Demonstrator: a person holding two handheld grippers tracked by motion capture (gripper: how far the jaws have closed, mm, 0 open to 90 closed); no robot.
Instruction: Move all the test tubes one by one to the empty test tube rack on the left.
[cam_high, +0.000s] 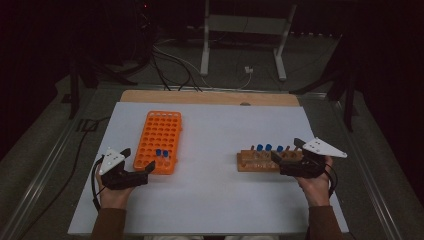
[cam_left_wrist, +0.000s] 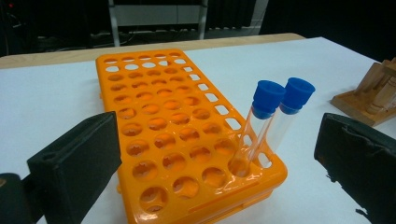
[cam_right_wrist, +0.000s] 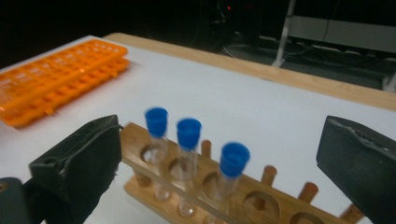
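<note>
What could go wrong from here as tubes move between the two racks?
1. The two blue-capped tubes lean together in the orange rack; seating another beside them may knock them.
2. The right gripper stands open at the wooden rack, where three capped tubes crowd together, so its fingers may bump a neighbour.

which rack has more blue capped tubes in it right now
The wooden rack by the right gripper: it holds three blue-capped tubes, while the orange rack holds two.

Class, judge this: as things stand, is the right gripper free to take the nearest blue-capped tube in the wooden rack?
Probably yes: the right gripper is open at the wooden rack, and nothing blocks the tube.
</note>
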